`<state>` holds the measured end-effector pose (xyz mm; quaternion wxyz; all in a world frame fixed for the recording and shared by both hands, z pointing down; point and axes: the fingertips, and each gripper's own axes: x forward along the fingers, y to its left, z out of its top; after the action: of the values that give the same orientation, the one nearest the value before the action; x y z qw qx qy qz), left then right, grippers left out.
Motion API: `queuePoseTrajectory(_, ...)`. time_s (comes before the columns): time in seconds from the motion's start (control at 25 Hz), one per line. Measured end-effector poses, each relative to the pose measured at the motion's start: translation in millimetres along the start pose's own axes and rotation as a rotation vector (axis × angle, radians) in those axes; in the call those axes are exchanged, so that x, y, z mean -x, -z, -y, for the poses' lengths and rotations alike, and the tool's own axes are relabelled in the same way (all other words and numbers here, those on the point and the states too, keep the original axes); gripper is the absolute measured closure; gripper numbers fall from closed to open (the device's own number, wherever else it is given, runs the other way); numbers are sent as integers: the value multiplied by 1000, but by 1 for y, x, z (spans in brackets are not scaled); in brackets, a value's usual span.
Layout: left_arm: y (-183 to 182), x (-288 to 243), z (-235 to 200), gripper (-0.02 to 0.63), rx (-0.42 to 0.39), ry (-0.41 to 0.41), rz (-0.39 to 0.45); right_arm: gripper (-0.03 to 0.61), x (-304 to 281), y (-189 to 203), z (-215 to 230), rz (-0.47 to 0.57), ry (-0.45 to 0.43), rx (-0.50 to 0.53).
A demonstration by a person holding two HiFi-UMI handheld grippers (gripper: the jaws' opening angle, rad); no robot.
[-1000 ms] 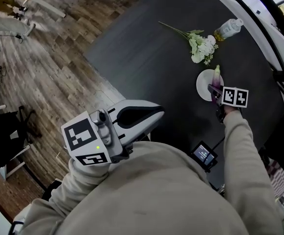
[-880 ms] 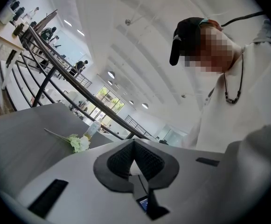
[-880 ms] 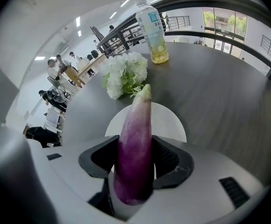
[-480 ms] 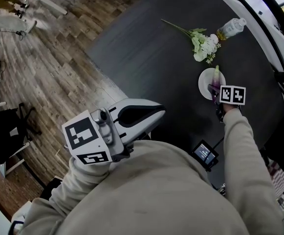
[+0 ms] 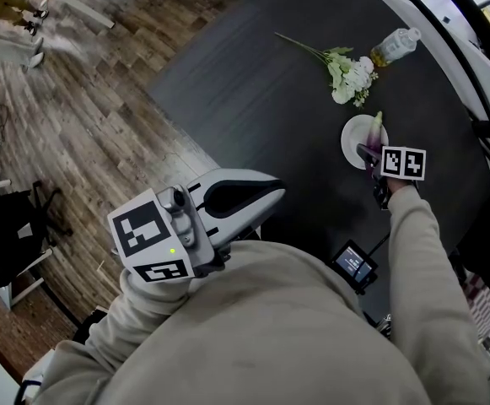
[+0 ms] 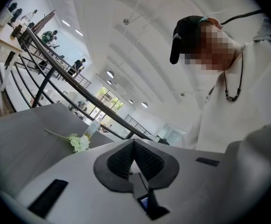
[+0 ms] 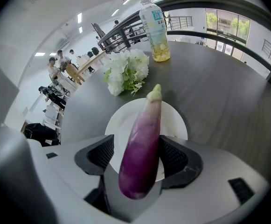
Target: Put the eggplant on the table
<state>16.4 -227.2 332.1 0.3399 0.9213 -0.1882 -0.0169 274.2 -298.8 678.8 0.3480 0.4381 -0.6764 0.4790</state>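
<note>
The eggplant (image 7: pixel 142 143) is long and slim, deep purple at its blunt near end, paling to lilac-white toward a small green cap at the far end. It lies lengthwise between the jaws of the right gripper (image 7: pixel 136 149), above a round white plate (image 7: pixel 175 120), cap pointing to 12 o'clock in the right gripper view. These jaws have just been opening and stand wide. The left pad is clear of the skin, and contact at the right pad cannot be confirmed. Whether the eggplant rests on the plate cannot be told. The left gripper (image 6: pixel 134 146) is closed with nothing between its pads, held close to the person's chest. The table (image 7: pixel 219 92) is dark, matt and grained. White flowers (image 7: pixel 126 73) lie at the plate's 11 o'clock, with a clear bottle (image 7: pixel 155 29) standing beyond at 12 o'clock. A small lit screen (image 5: pixel 354 266) sits at the table's near edge. Wood-plank floor (image 5: pixel 84 116) lies at the table's 9 o'clock, and the room is bright. Against the earlier frames, both grippers keep their stations and the eggplant has not visibly shifted.
</note>
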Motion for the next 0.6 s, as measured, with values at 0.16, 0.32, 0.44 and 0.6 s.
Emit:
queuePoseTrajectory(0.16,1,-2,1,609,4,10,-3,281,2,0,3,8,2,-11)
queuePoseTrajectory(0.32,-9,-2,2,609,25,32,31,281,4,1,6,15,-2,-22)
queuePoseTrajectory(0.44,-11,-2,3,609,17,39,29,281,6,0,6,25,-8,-34)
queuePoseTrajectory(0.6,-12,-1,5,609,13,53,16,281,14,-4,-2,51,-14,-6)
